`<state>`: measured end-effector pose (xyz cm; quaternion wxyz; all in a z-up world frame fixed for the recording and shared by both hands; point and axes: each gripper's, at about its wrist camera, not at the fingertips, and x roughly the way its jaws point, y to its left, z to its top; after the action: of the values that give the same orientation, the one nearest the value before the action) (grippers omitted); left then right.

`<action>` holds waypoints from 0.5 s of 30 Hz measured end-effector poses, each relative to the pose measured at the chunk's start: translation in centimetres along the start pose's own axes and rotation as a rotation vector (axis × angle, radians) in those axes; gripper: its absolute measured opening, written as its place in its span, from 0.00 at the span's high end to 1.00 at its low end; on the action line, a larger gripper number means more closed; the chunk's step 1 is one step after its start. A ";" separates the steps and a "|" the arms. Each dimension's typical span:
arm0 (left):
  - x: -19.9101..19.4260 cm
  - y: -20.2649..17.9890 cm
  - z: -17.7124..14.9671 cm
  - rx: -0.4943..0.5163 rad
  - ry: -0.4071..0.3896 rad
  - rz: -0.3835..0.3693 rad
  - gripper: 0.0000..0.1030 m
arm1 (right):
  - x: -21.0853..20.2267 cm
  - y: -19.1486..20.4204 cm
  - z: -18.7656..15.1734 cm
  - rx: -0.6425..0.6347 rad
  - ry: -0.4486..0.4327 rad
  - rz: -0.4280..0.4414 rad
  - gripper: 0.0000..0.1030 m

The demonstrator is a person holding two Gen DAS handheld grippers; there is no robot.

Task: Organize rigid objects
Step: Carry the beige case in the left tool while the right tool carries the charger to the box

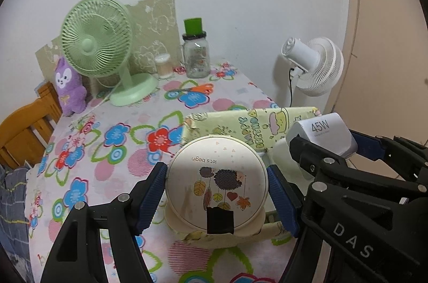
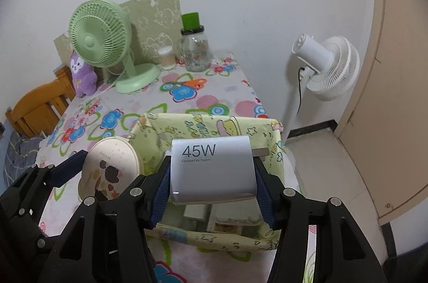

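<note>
At the bottom centre of the right wrist view, the right gripper (image 2: 212,185) is clamped about half open on a white charger block (image 2: 212,170) marked 45W, its blue pads pressing the block's two sides, metal prongs sticking out to the right. Directly beneath and behind the block lies the open yellow fabric box (image 2: 149,133) with cartoon print; a few pale flat items already rest on its floor, though what they are is hard to tell. The charger hangs over the box's opening, not touching it.

Low and central in the left wrist view, the left gripper (image 1: 216,184) holds a round cream case (image 1: 216,181) printed with a hedgehog and leaves, a patch of black tape at its near edge. Its jaws stand fairly wide, pads against the case's rim on both sides. The case sits over the near left rim of the same box, with the charger just to its right.

By my reading, the step in hand is carrying both items to the box for dropping in. Next, each should be brought down well inside the walls before the jaws part; the wide case needs to clear the soft rim, and the two grippers are close enough to crowd each other.

Farther up the floral tablecloth (image 1: 112,176) lie orange scissors (image 1: 199,89), then a green desk fan (image 1: 97,42), a glass jar (image 1: 196,55) and a purple plush toy (image 1: 68,87).
</note>
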<state>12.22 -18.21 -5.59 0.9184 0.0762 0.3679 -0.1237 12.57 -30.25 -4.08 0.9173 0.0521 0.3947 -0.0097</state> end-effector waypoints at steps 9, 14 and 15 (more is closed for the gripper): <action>3.6 -1.7 -0.1 0.032 0.074 -0.024 0.26 | 2.9 -1.2 -0.4 -0.003 0.054 0.017 0.42; 5.1 -2.0 -0.3 0.028 0.115 -0.037 0.26 | 4.1 -1.3 -0.7 -0.031 0.070 0.025 0.42; 5.4 -1.9 -0.3 0.025 0.123 -0.038 0.26 | 4.2 -1.2 -0.6 -0.046 0.061 0.019 0.42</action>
<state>15.22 -20.90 -9.63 0.8905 0.0879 0.4237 -0.1409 14.89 -31.30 -7.64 0.9059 0.0351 0.4220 0.0094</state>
